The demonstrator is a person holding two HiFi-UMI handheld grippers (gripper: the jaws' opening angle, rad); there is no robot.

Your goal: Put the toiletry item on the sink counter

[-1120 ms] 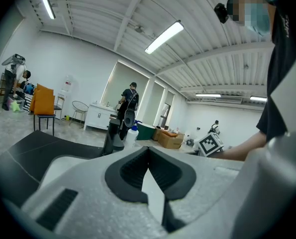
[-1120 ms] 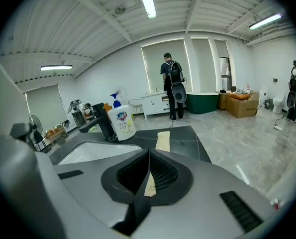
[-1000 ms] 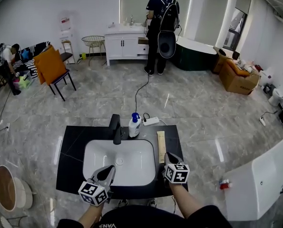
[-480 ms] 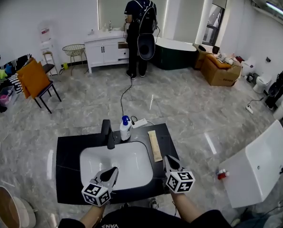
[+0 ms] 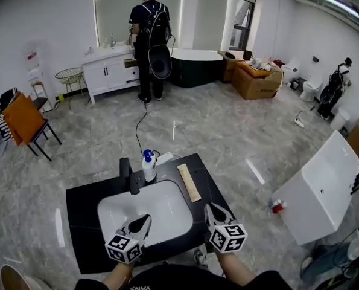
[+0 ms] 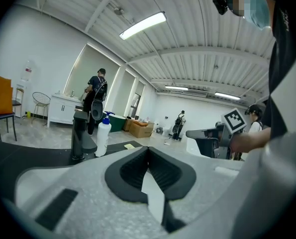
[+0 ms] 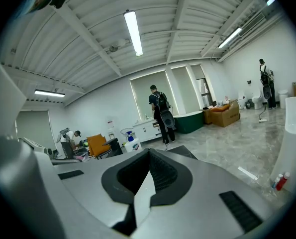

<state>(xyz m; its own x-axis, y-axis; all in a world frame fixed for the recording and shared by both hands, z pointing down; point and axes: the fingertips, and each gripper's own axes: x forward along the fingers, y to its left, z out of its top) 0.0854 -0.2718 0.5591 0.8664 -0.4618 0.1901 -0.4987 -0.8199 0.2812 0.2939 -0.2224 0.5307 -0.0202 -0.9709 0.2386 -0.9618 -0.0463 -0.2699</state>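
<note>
A long tan toiletry pack (image 5: 189, 182) lies flat on the black sink counter (image 5: 82, 207), right of the white basin (image 5: 144, 213). A white pump bottle with a blue top (image 5: 148, 166) (image 6: 103, 136) (image 7: 133, 144) stands by the black tap (image 5: 130, 176) (image 6: 79, 136). My left gripper (image 5: 142, 222) hovers over the basin's near edge, jaws shut and empty. At the counter's near right corner, my right gripper (image 5: 211, 211) is likewise shut with nothing in it.
A white cable and power strip (image 5: 163, 157) trail off behind the counter. A white tub-like fixture (image 5: 319, 190) sits on the floor at right, a small red-capped bottle (image 5: 276, 207) beside it. A person with a backpack (image 5: 149, 38) stands at a far vanity; an orange chair (image 5: 25, 121) is at left.
The view has swung to the right, so the counter sits further left in the picture. My right gripper has lifted away from the tan pack on the counter. Both grippers stay shut.
</note>
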